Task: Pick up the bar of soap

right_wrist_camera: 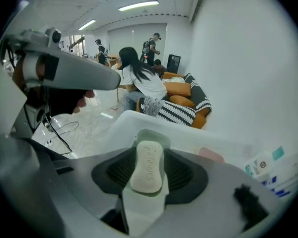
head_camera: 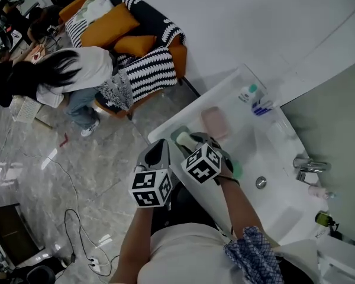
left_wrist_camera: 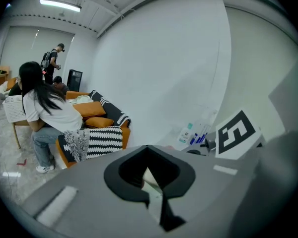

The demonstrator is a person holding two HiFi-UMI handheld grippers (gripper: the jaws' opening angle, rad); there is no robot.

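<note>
The left gripper (left_wrist_camera: 151,185) was seen nearest, its jaws drawn together to a thin slit with nothing in them, and it was held beside the right one. The right gripper (right_wrist_camera: 149,152) was pointed steeply down over the soap (right_wrist_camera: 148,170). Its jaws stood apart on either side of the bar, and the ribbed pads (right_wrist_camera: 120,171) were not seen pressing on it. The soap was lying lengthwise between them in a pale green dish (right_wrist_camera: 156,134) at the near end of the sink (head_camera: 192,105) counter.

The step in hand was judged to be the closing on the bar. It would be done best if the jaws were kept centred and the pads brought level with the bar's long sides (not its rounded top, where a wet bar could be squeezed out). The grip should then be closed gently across the narrow width before a straight lift clear of the dish.

Beyond the dish a pink dish (head_camera: 215,122) was seen, then a bottle (head_camera: 247,93) by the wall, with the tap (head_camera: 307,165) off to the right. Farther off, a person (head_camera: 83,70) was seated by a sofa (head_camera: 176,51).
</note>
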